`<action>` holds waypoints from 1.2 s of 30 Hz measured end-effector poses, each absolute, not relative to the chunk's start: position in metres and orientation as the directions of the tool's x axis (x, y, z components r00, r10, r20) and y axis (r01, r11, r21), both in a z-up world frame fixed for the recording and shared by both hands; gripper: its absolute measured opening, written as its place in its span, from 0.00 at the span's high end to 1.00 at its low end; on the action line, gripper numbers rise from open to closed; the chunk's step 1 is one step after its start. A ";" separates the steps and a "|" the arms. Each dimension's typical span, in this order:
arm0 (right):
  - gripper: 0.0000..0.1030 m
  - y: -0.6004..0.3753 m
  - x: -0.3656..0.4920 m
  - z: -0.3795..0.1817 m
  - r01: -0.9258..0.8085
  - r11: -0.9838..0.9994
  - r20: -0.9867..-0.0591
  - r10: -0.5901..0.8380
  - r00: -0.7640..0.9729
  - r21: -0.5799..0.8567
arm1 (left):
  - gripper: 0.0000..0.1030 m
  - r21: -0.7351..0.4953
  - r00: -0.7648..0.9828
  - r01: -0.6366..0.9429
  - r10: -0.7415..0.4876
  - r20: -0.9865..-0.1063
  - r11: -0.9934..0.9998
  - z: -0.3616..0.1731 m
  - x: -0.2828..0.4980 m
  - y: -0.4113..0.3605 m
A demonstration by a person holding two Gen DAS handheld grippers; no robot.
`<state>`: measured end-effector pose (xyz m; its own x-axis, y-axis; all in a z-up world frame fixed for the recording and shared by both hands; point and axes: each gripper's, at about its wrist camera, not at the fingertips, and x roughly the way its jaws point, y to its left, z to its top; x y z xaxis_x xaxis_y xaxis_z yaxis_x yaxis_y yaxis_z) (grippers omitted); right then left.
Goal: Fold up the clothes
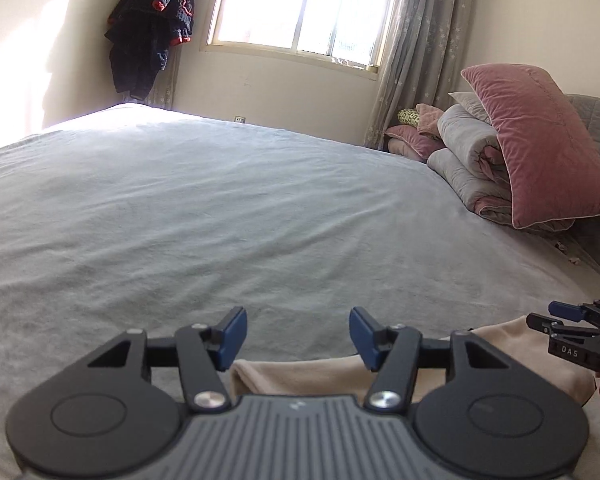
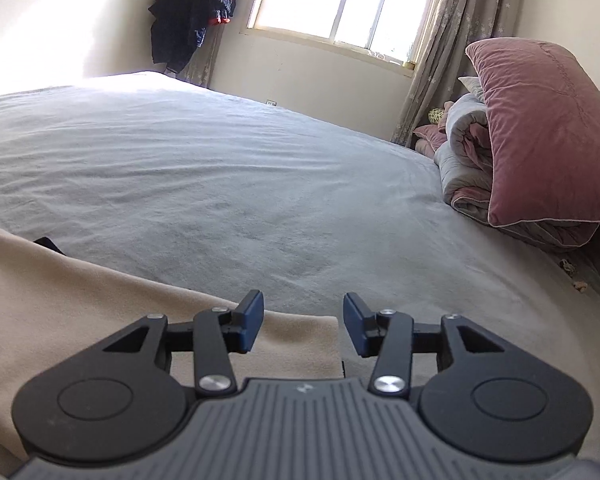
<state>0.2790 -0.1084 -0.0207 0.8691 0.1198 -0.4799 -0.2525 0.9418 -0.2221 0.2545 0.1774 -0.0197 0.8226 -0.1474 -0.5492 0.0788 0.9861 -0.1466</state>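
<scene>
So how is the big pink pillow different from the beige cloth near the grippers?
The pink pillow is puffy and stands propped up against the rolled grey quilt; the beige cloth lies flat and thin on the bed. The pillow sits far off at the bed's head end; the cloth lies close, under both grippers. The pillow has pale piping round its edge; the cloth looks plain. Both look soft.
</scene>
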 end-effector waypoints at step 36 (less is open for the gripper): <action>0.36 -0.210 0.201 -0.041 0.068 0.735 -0.573 0.463 0.677 0.674 | 0.25 -0.722 0.698 -0.316 -0.365 -0.617 0.615 -0.058 0.178 0.203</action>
<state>0.2013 -0.2096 -0.0407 0.6766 0.4630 -0.5726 0.0675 0.7353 0.6744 0.1775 0.2032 -0.0577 0.6976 -0.3650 -0.6166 -0.3165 0.6151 -0.7222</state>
